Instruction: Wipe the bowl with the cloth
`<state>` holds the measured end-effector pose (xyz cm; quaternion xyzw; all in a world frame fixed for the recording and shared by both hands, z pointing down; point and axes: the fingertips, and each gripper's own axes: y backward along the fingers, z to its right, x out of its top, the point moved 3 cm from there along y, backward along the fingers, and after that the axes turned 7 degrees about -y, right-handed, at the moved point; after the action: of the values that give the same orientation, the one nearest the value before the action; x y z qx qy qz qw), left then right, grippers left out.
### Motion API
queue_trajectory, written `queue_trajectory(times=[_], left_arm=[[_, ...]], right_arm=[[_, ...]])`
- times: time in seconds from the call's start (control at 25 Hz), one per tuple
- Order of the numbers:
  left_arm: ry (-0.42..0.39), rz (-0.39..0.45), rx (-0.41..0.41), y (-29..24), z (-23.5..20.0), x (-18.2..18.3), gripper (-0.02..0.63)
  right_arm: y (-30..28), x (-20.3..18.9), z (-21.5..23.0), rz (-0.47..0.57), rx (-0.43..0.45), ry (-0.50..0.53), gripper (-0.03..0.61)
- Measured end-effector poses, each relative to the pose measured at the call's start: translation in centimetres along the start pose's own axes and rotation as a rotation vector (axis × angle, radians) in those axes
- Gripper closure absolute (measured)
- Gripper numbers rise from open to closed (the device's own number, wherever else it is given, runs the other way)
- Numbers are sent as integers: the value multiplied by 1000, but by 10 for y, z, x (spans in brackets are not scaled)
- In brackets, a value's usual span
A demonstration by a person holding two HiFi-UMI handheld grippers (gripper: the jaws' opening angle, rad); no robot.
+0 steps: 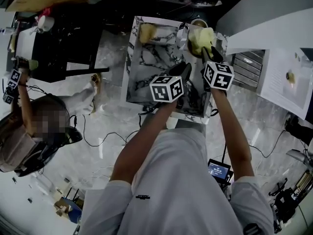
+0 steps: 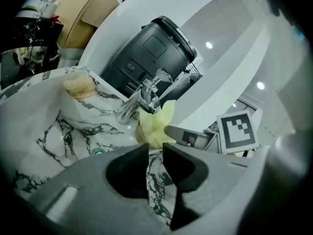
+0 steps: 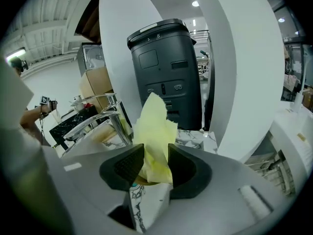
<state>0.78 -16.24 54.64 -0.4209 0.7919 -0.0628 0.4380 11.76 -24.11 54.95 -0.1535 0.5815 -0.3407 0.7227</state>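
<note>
**Head view with both gripper views.** The person is standing at a marble-patterned counter (image 1: 146,77) and reaching both grippers towards its far right corner.

- **Right gripper** (image 3: 156,156): its jaws are standing apart. The yellow cloth (image 3: 155,124) is rising crumpled between them, its folds brushing the pads but looking loose rather than pinched.
- **Bowl** (image 3: 138,181): it is showing only as a brownish curved rim just under the cloth, and the rest is lying hidden.
- **Left gripper** (image 2: 155,153): it is hovering near the cloth with its jaws drawn almost together. Only the veined counter is showing through the narrow slit, so nothing is being held.
- **Surroundings:** a chrome faucet (image 2: 134,104) is standing just behind the cloth, and a black appliance (image 3: 164,72) is standing behind the faucet. A tan sponge-like block (image 1: 147,32) is lying at the counter's far left corner, well apart from the cloth.
- **Writing:** each marker cube (image 1: 167,88) is displaying black-and-white square codes and no lettering. The small pale marks on the appliance's lid and buttons are too small to read, as are the lines glowing on a small screen (image 1: 218,170) beside the person.
- **Second person** (image 1: 29,131): this person is working at the left and holding up a similar marked cube.
</note>
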Motion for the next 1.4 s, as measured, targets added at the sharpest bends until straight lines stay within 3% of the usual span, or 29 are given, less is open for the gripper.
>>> queue_trajectory(times=[0.12, 0.4, 0.44, 0.52, 0.76, 1.0, 1.2, 1.4], left_arm=[[-49, -1, 3, 2, 2, 6, 526], [-181, 1, -4, 20, 18, 18, 606], [-198, -2, -1, 24, 20, 20, 612], [-224, 0, -2, 32, 24, 26, 612], [-347, 31, -35, 63, 48, 52, 612], [-445, 21, -56, 104, 68, 57, 612], [-463, 52, -78, 133, 78, 66, 612], [-518, 65, -116, 165, 93, 68, 612]], right_arm=[[9, 2, 0, 22, -11, -17, 420], [50, 16, -13, 106, 26, -45, 407], [57, 19, -19, 121, 48, -46, 417], [71, 26, -31, 152, 95, -35, 513], [113, 49, -55, 231, 144, -81, 572], [172, 68, -89, 309, 214, -132, 574], [202, 81, -114, 356, 255, -95, 574], [224, 68, -142, 381, 242, -91, 574]])
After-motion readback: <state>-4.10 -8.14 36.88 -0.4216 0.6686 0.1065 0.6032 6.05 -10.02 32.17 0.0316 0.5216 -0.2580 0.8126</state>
